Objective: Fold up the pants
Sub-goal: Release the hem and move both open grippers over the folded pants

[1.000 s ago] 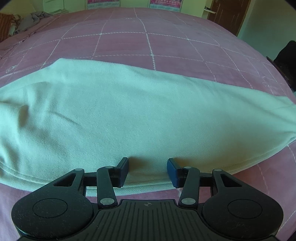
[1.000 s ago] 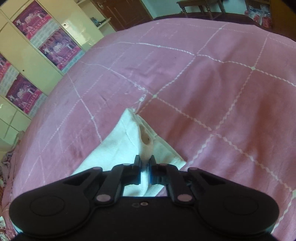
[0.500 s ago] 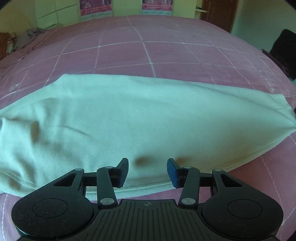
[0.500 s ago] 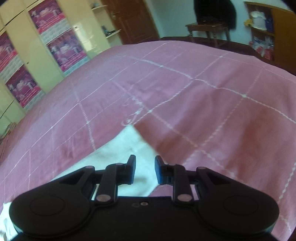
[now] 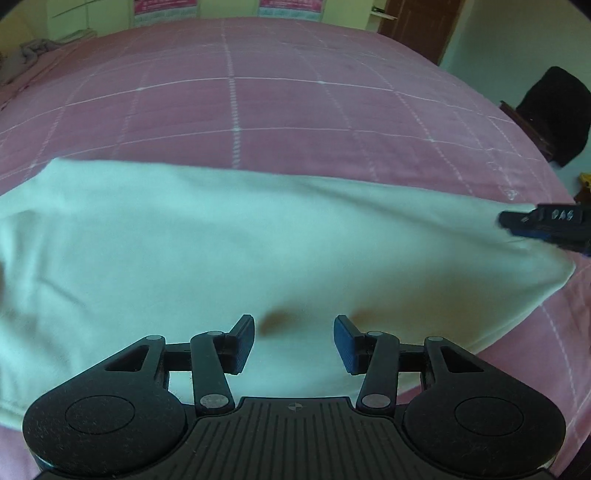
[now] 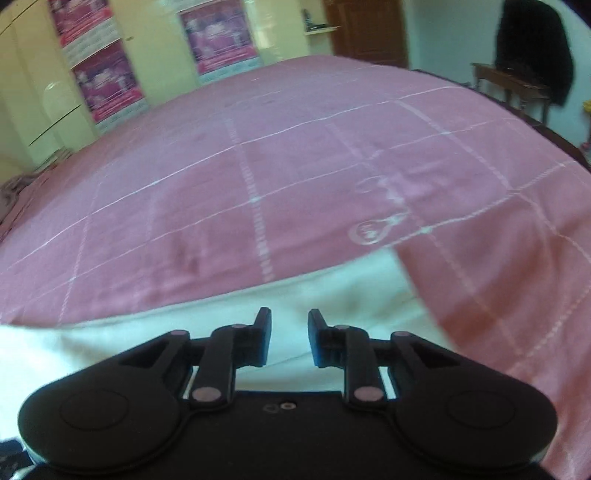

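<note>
The pale cream pants lie folded in a long band across the pink checked bedcover. My left gripper hovers open over their near edge, with nothing between its fingers. At the pants' right end the tip of my right gripper pokes into the left wrist view. In the right wrist view, my right gripper stands open with a narrow gap, just above the pants, gripping nothing. The pants' corner ends to its right on the bedcover.
Cream wardrobes with pink posters line the wall beyond the bed. A brown door stands at the back. A wooden table with a dark garment is at the right. Crumpled clothes lie at the far left.
My right gripper let go of the pants' corner, opened, rolled level and swung along the pants. My left gripper drew back, and the right gripper's tip came into its view.
</note>
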Motion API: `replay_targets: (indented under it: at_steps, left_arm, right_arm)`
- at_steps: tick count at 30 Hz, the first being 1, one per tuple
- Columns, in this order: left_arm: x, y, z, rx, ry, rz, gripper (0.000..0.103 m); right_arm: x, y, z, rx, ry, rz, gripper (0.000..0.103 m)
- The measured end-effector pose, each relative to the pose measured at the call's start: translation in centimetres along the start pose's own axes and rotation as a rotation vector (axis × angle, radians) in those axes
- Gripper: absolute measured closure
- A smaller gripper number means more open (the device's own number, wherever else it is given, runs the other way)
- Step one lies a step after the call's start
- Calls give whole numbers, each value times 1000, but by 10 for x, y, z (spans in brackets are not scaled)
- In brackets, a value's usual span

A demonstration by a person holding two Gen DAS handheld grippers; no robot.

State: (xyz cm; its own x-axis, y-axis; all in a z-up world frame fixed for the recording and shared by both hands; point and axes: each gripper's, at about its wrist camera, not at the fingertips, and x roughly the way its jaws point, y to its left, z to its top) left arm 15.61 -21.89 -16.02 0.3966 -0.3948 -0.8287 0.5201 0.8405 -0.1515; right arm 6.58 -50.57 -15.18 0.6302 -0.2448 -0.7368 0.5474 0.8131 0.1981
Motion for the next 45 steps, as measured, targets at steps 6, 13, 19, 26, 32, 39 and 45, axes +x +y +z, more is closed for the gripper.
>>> replay_targets:
  at_steps: [6, 13, 19, 26, 32, 39, 45]
  left_arm:
    - [53, -51, 29, 63, 24, 23, 51]
    - [67, -79, 52, 116, 2, 15, 48]
    - [75, -67, 62, 54, -17, 14, 45]
    - [49, -81, 21, 151, -6, -12, 44]
    - [25, -72, -14, 215, -23, -13, 44]
    - [11, -61, -29, 209, -15, -31, 44]
    - [-6, -48, -19, 129, -64, 19, 44]
  right_arm:
    - [33, 38, -21, -282, 76, -54, 85]
    - [26, 23, 10, -162, -8, -30, 79]
    - [61, 30, 0, -326, 42, -89, 80]
    - [26, 24, -2, -224, 24, 2, 76]
    - [13, -4, -36, -259, -18, -126, 86]
    - [0, 3, -48, -326, 0, -148, 76]
    - [-24, -9, -34, -153, -55, -136, 70]
